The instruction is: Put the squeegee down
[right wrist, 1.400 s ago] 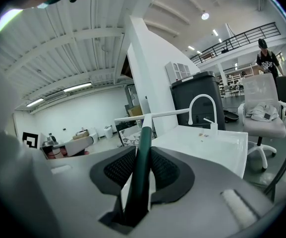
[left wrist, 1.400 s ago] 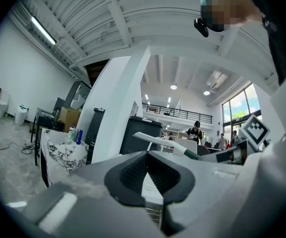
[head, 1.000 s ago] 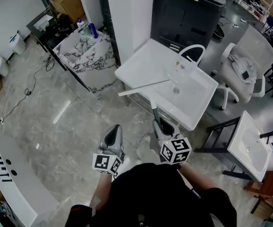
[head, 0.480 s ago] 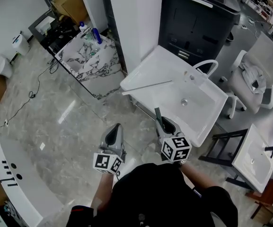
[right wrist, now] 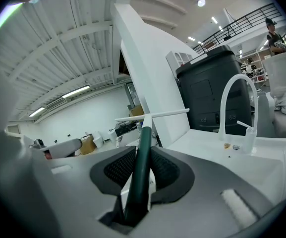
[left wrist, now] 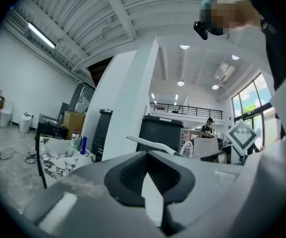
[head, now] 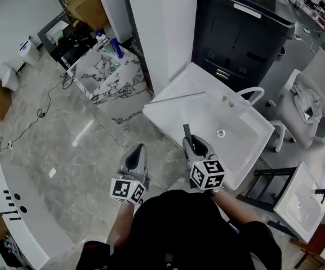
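The squeegee has a dark green handle (head: 187,134) and a long white blade (head: 176,98). My right gripper (head: 195,145) is shut on the handle and holds it out over the white sink (head: 168,116); the blade hangs above the sink's back left part. In the right gripper view the handle (right wrist: 141,162) runs up between the pads to the blade (right wrist: 152,115). My left gripper (head: 137,151) hovers over the floor to the left of the sink, shut and holding nothing, and its tips meet in the left gripper view (left wrist: 147,155).
A curved white faucet (head: 252,92) stands at the sink's back. Behind it are a black cabinet (head: 241,27) and a white pillar (head: 162,21). A marble-topped counter (head: 103,72) with bottles stands at the left, an office chair (head: 314,94) and a second basin (head: 297,201) at the right.
Both grippers have moved forward toward the sink, which now lies closer below them. The squeegee stays in the right gripper, and its blade has moved further in over the sink.
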### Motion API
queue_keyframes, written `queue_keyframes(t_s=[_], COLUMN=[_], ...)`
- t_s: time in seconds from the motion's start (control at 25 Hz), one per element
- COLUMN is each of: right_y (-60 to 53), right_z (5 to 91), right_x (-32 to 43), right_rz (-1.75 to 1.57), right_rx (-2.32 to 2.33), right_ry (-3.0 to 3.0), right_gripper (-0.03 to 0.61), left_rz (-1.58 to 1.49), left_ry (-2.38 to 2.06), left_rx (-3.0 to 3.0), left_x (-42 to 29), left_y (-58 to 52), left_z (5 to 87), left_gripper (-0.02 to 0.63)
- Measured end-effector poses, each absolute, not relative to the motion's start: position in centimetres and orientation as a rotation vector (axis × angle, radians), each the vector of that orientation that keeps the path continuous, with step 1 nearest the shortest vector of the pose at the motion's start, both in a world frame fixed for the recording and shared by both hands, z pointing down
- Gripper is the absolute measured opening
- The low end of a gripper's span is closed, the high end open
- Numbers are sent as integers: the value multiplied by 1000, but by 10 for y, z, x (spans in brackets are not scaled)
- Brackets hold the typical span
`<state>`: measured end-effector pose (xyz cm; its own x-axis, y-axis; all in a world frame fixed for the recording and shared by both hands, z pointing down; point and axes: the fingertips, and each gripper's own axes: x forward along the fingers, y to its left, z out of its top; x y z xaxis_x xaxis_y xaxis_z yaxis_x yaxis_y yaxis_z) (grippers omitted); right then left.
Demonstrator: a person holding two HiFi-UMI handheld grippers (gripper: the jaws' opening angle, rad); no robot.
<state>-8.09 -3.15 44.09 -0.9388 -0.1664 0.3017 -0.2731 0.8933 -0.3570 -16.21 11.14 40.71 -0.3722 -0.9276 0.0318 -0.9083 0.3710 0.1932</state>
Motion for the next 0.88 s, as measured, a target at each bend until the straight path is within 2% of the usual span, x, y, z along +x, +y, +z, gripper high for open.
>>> queue_keyframes(t_s=[0.56, 0.88], right_y=[-84, -109], right_z=[448, 455], right_x=[-62, -82], right_rz=[581, 580], right_rx=[540, 713], right_ry=[-2751, -2703], right_gripper=[100, 100], left_rz=[-186, -199], left_ry=[-2305, -2147], left_rx=[1859, 2013], left_x=[-170, -203], left_y=[23, -26], left_z=[411, 416], left_gripper=[2, 2])
